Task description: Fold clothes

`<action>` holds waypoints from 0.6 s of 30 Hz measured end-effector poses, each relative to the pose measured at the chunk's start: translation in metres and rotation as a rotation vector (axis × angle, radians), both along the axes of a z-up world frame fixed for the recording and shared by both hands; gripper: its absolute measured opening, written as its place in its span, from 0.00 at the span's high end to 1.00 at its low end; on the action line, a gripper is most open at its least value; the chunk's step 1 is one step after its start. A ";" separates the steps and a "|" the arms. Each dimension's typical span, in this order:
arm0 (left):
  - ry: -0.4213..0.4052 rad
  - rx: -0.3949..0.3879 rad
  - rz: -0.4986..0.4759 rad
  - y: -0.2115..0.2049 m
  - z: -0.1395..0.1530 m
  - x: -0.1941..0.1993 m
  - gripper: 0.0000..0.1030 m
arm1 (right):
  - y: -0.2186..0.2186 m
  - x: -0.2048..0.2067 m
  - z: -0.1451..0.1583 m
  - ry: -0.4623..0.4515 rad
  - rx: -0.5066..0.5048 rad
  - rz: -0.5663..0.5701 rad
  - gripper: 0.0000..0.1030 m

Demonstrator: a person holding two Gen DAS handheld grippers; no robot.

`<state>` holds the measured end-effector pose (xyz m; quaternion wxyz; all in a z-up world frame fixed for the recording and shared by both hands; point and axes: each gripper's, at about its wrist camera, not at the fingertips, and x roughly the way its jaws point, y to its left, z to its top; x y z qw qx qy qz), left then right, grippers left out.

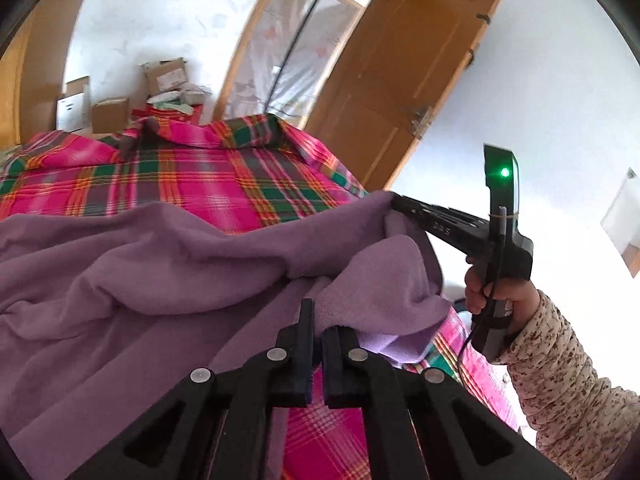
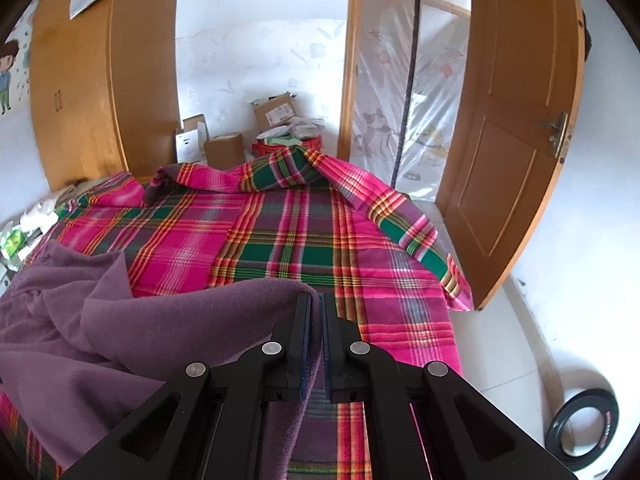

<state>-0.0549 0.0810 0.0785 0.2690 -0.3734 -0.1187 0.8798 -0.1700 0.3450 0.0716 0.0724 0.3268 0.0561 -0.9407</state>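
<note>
Both of my claws are pinching the purple fleece garment [image 1: 168, 280], which lies bunched on the near part of the bed, over the pink and green plaid bedspread [image 1: 192, 184]. In the left wrist view my left claw [image 1: 318, 334] has its fingers pressed nearly together on a fold of the fleece, just beside the garment's near edge. In the same view my right claw [image 1: 394, 202] reaches in from the right side of the bed and grips the garment's upper corner, lifting that edge off the bedspread. The hand [image 1: 494, 298] on its handle wears a floral-patterned sleeve [image 1: 568, 376], and a green light [image 1: 505, 172] glows on the handle's top.

In the right wrist view the right claw [image 2: 318, 306] is closed on a thin fold of fleece, which drapes down between the fingers and trails away to the left across the bed. Beyond the far end of the bed stand cardboard boxes [image 2: 224, 148] against the white wall. To the right of the bed a wooden door [image 2: 516, 152] stands open. On the floor to the right of the bed lies a black ring [image 2: 582, 426].
</note>
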 end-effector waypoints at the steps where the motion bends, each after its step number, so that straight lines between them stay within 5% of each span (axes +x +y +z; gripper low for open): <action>1: -0.002 0.001 0.013 -0.004 0.000 0.000 0.98 | 0.001 -0.002 -0.002 -0.003 0.001 -0.003 0.95; 15: -0.057 0.008 0.147 -0.048 -0.016 0.003 0.98 | 0.020 -0.015 -0.031 -0.105 -0.092 -0.057 0.95; 18: -0.066 0.004 0.140 -0.045 -0.018 0.003 0.98 | 0.027 -0.007 -0.026 -0.115 -0.161 -0.036 0.82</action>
